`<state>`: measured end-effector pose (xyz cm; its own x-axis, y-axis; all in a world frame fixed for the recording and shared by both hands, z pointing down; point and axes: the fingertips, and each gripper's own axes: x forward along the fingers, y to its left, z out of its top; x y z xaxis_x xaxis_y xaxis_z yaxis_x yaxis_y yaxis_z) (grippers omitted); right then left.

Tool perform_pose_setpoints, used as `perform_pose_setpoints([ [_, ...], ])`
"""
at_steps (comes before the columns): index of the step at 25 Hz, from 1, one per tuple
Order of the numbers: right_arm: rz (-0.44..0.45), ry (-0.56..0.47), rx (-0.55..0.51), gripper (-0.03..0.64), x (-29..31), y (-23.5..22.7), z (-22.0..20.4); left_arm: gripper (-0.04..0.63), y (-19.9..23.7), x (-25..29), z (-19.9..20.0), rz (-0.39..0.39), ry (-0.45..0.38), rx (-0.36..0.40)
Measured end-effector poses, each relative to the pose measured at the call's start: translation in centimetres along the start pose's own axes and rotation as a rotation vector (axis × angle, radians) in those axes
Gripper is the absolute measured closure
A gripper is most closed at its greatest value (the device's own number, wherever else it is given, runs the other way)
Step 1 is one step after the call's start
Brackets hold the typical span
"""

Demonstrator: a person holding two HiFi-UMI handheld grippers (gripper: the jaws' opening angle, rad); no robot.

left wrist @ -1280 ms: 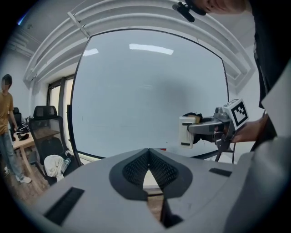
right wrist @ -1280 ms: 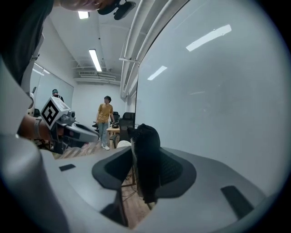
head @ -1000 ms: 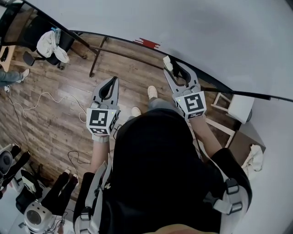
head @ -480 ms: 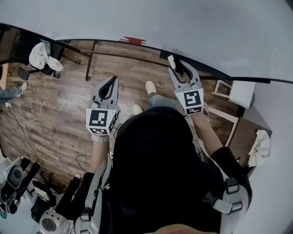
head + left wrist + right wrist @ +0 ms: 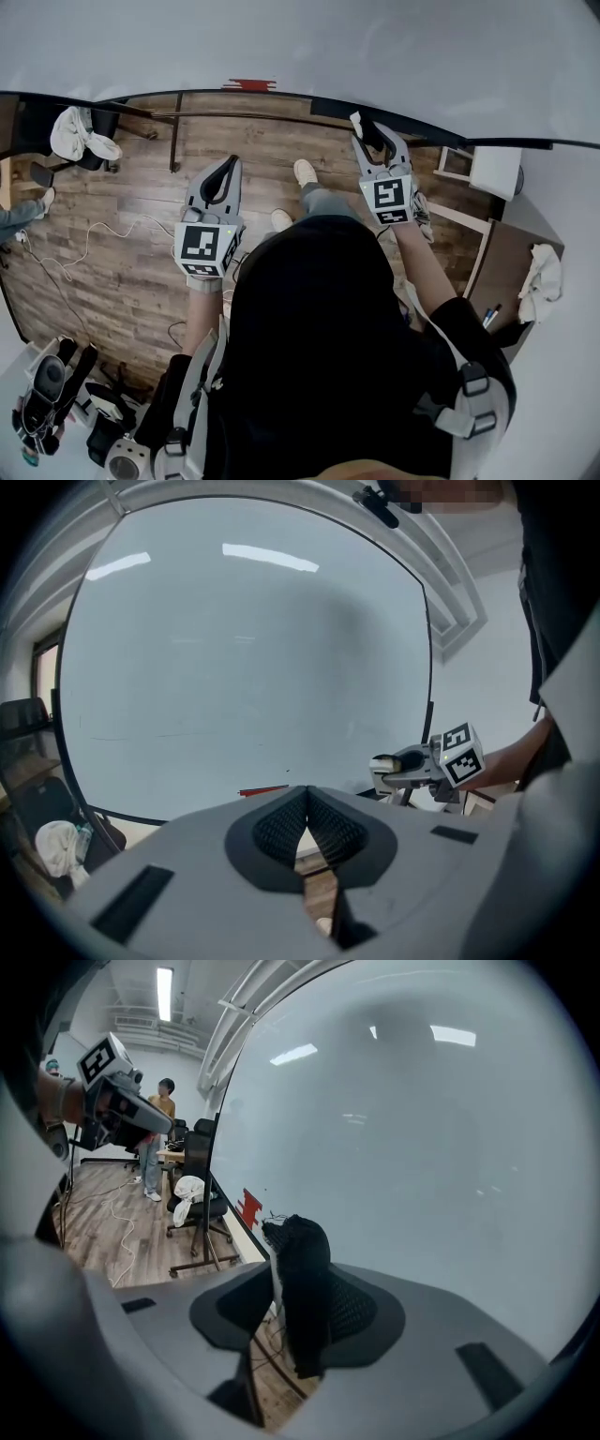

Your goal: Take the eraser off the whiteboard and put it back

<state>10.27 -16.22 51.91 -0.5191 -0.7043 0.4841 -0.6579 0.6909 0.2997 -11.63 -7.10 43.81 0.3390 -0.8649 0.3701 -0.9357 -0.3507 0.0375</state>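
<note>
The right gripper [image 5: 371,139] pinches the eraser [image 5: 300,1283] between its jaws, with the black felt side turned toward the whiteboard [image 5: 431,1129], close to the board's lower edge. The left gripper [image 5: 225,176], jaws pressed together on nothing, points at the same board further left.

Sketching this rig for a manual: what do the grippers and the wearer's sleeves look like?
The left gripper and right gripper are grey, with jaws and black ribbed pads. Each carries a white cube with black square markers. The sleeves are black.
</note>
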Motion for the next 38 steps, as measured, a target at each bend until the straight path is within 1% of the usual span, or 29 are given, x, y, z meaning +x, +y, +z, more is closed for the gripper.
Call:
perform_pose_setpoints([
  [7, -0.057, 0.077, -0.104, 0.448, 1.1, -1.5, -3.4, 0.586, -0.7, 1.4, 0.0, -0.026, 0.022, 0.015],
  [16, -0.091, 0.166, -0.230, 0.448, 3.2, -2.6, -6.6, 0.586, -1.0, 2.2, 0.0, -0.029, 0.048, 0.024],
  [19, -0.100, 0.194, -0.269, 0.448, 3.8, -2.9, -7.4, 0.586, -1.0, 2.5, 0.1, -0.030, 0.045, 0.032],
  [24, -0.103, 0.237, -0.335, 0.446, 4.7, -3.2, -8.5, 0.586, -0.8, 2.7, -0.2, -0.025, 0.066, 0.025],
  [32, -0.089, 0.291, -0.426, 0.446, 6.0, -3.2, -9.4, 0.586, -0.5, 2.9, -0.4, -0.018, 0.071, 0.017],
  [38, -0.081, 0.320, -0.457, 0.440, 6.7, -3.0, -9.8, 0.586, -0.2, 2.7, -0.6, -0.006, 0.073, 0.011],
])
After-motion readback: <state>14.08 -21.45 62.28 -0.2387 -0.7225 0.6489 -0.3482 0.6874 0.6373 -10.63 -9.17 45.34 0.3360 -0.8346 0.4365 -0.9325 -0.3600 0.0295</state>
